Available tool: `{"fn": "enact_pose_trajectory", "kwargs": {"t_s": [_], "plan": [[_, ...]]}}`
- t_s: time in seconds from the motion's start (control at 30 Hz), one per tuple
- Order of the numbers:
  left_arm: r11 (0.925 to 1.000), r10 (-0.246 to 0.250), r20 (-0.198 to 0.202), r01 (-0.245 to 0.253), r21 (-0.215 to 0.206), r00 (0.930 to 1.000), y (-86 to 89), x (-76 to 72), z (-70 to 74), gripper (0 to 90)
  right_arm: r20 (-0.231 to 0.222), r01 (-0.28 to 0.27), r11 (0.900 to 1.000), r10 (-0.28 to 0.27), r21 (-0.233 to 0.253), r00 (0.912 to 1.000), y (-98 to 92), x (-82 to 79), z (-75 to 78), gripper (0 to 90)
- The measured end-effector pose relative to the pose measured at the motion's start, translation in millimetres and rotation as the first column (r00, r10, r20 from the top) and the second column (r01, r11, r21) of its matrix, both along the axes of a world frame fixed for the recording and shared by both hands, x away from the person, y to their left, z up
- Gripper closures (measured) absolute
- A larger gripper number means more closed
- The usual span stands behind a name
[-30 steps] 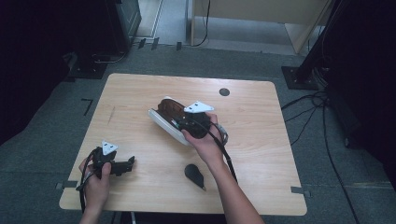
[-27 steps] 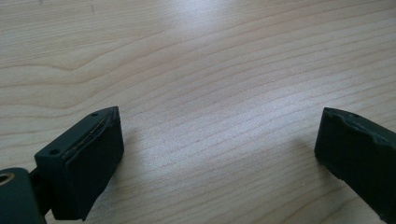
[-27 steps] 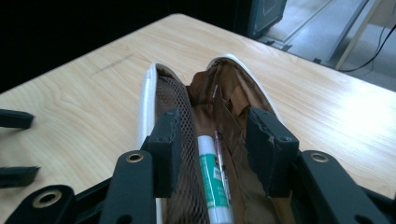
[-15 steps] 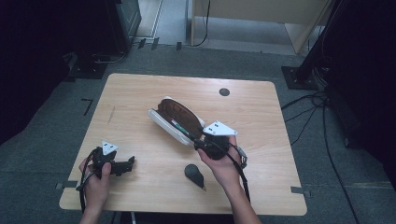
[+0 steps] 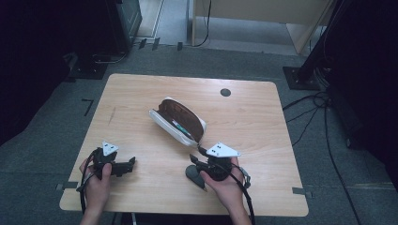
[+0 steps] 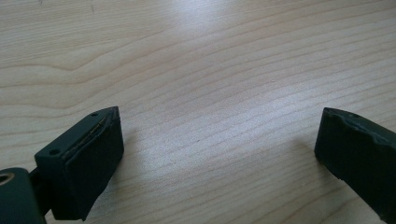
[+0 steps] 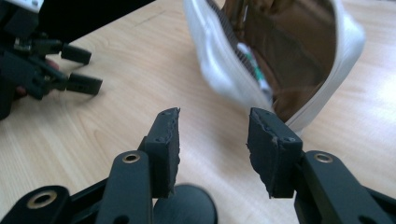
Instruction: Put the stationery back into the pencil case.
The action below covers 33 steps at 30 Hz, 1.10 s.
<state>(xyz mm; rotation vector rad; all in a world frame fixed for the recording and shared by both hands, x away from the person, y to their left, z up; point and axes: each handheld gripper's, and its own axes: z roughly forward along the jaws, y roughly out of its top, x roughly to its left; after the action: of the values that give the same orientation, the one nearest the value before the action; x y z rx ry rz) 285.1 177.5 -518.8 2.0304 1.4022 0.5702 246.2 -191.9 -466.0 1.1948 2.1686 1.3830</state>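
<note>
While the right tongs (image 5: 196, 158) hang released over the near part of the worktop (image 5: 263, 112), the small dark object (image 5: 193, 173) lies right beneath them, close to the front edge; in the right gripper view its rounded top (image 7: 187, 205) shows just under and behind the parted jaws. I judge the step in hand to be picking up this object, likely to go into the pouch (image 5: 178, 121), though that is a guess. To do it well, the tongs should drop straight over the object's widest part, one jaw on each flank, and close across its short width rather than along its length, so it cannot squirt out sideways. Its exact shape is hard to tell; in the high view it looks drop-like, with its long axis running from the far left towards the near right and the narrow end towards the person.

The pouch sits mid-worktop, unzipped, mouth facing up and towards the right tongs, its long axis slanting from far left to near right, with something green and white inside.

Over at the near left, the left tongs (image 5: 132, 162) rest low over bare wood, jaws wide apart and gripping nothing.
</note>
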Motion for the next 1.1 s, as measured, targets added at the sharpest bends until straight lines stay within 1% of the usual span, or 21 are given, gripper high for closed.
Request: {"fn": "enact_pose_trajectory", "kwargs": {"t_s": [0.1,0.13,0.2,0.23,0.33,0.5,0.57,0.63,0.7,0.77,0.93,1.0,1.03,1.1], "plan": [[1.0000,0.000,0.000,0.000,0.000,1.0000,0.0,0.0,0.0,1.6,-0.011,-0.001,1.000,0.001,0.031,0.9999,-1.3,-7.2,-7.2,53.8],[1.0000,0.000,0.000,0.000,0.000,1.0000,0.0,0.0,0.0,1.5,-0.015,0.012,0.999,-0.011,0.049,0.9998,-2.7,-10.5,-10.6,53.8],[1.0000,0.000,0.000,0.000,0.000,1.0000,-0.4,-0.5,0.0,1.6,-0.026,0.032,0.997,-0.031,0.070,0.9992,-4.6,-14.8,-16.6,53.5],[1.0000,0.001,0.002,-0.001,-0.002,1.0000,-0.7,-0.6,-0.2,1.5,-0.025,0.037,0.997,-0.035,0.070,0.9991,-5.0,-16.0,-18.9,53.3],[1.0000,0.000,0.002,0.000,-0.002,1.0000,-0.7,-0.6,-0.2,1.5,-0.038,0.039,0.998,-0.037,0.045,0.9986,-4.9,-21.4,-26.2,51.0],[1.0000,0.000,0.002,0.000,-0.002,1.0000,-0.6,-0.6,-0.1,1.5,-0.062,0.032,0.999,-0.031,0.005,0.9976,-5.3,-28.1,-32.8,47.5],[1.0000,0.000,0.002,0.000,-0.002,1.0000,-0.7,-0.6,-0.2,1.5,-0.074,0.029,1.000,-0.029,0.003,0.9968,-5.6,-29.4,-35.7,41.4],[1.0000,0.000,0.002,0.000,-0.002,1.0000,-0.6,-0.6,-0.2,1.5,-0.084,0.025,1.000,-0.025,0.000,0.9961,-4.5,-31.6,-38.2,37.6],[1.0000,0.000,0.002,0.000,-0.002,1.0000,-0.7,-0.6,-0.2,1.5,-0.081,0.024,1.000,-0.025,-0.021,0.9964,-2.0,-33.2,-40.2,34.6],[1.0000,0.000,0.002,0.000,-0.002,1.0000,-0.6,-0.6,-0.2,1.5,-0.086,0.017,0.999,-0.020,-0.041,0.9961,1.1,-34.6,-42.3,34.5],[1.0000,0.001,0.002,-0.001,-0.002,1.0000,-0.7,-0.6,-0.2,1.5,-0.078,0.005,0.995,-0.013,-0.099,0.9969,6.9,-36.6,-47.0,35.4],[1.0000,0.003,0.003,-0.003,-0.003,1.0000,-0.9,-0.9,-0.2,1.5,-0.074,-0.004,0.994,-0.004,-0.111,0.9973,7.2,-37.8,-48.3,37.5],[1.0000,0.005,0.003,-0.005,-0.002,1.0000,-1.3,-1.2,-0.2,1.5,-0.079,-0.004,0.993,-0.005,-0.114,0.9969,7.3,-38.8,-49.5,40.0],[1.0000,0.008,0.001,-0.008,0.000,1.0000,-1.8,-1.8,0.0,1.5,-0.084,-0.011,0.992,0.000,-0.126,0.9965,6.8,-39.1,-52.3,42.0]]}}
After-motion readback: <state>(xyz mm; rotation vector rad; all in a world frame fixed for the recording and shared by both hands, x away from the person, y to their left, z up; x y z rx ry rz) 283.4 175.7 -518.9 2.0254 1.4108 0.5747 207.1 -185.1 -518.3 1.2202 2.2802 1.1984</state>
